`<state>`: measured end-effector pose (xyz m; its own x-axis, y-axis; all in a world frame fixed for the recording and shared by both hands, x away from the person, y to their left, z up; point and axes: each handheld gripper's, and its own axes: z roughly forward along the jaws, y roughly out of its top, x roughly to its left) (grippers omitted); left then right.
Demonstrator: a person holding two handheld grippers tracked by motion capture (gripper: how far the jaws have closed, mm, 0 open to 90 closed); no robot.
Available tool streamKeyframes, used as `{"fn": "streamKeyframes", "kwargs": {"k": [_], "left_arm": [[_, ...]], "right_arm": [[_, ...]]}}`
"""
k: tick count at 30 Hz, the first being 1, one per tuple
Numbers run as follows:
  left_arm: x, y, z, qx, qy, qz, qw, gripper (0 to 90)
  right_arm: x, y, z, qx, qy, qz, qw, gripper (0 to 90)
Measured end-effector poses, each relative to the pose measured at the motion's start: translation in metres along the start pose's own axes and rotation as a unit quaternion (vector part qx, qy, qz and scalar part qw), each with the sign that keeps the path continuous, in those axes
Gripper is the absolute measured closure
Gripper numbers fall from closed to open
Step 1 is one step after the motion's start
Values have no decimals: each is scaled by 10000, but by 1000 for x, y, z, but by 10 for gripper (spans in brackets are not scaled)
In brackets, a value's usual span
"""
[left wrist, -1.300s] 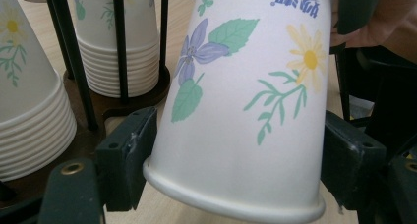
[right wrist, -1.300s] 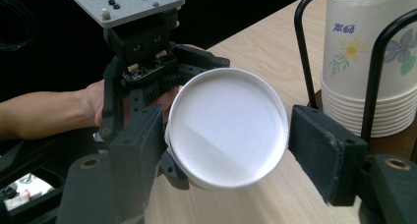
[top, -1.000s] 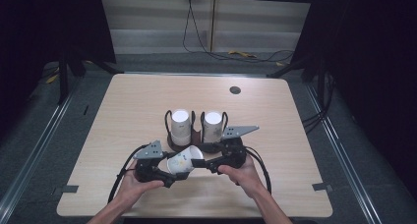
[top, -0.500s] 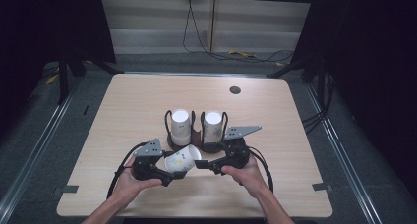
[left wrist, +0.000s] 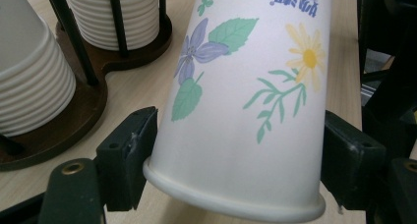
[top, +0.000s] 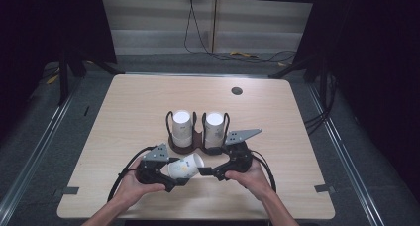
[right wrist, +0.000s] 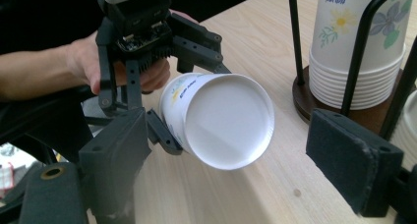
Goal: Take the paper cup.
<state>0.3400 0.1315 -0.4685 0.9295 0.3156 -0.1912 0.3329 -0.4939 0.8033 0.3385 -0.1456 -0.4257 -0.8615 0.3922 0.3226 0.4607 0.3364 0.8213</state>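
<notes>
A: Where is the paper cup sitting?

B: It is lying sideways, the left gripper pinching it, at six o'clock from the cup rack.

A: And the right gripper?

B: Its jaws have just been opening; they are standing spread, clear of the cup's base.

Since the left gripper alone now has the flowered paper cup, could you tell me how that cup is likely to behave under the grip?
The flowered paper cup looks thin-walled, so it would probably dent if squeezed harder. It seems empty, hence likely very light. Lying sideways between the left gripper pads, its round tapered body would probably roll if released on the table.
</notes>
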Motion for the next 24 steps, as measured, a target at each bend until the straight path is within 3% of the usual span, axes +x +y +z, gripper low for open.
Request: {"fn": "streamKeyframes", "kwargs": {"k": [2,3,7,11,13,18,21,24], "left_arm": [[0,0,-2,53,5,-62,10000,237],[1,2,-4,97,64,-31,9999,239],[4,3,-7,140,111,-19,9998,243],[4,5,-4,497,93,192,9985,243],[3,6,-4,552,49,237,9982,243],[2,4,-3,651,51,270,9975,243],[2,4,-3,721,161,422,9964,243],[3,5,-2,862,141,481,9950,243]], "right_arm": [[0,0,0,74,-15,-25,10000,186],[0,0,0,169,91,-66,9998,220],[0,0,2,308,73,-102,9994,203],[-2,0,5,507,28,-182,9985,194],[-3,0,6,537,51,-184,9984,194],[-4,-1,12,869,118,-352,9955,201],[-2,1,16,1127,132,-485,9924,226],[1,3,20,1344,71,-504,9896,230]]}}
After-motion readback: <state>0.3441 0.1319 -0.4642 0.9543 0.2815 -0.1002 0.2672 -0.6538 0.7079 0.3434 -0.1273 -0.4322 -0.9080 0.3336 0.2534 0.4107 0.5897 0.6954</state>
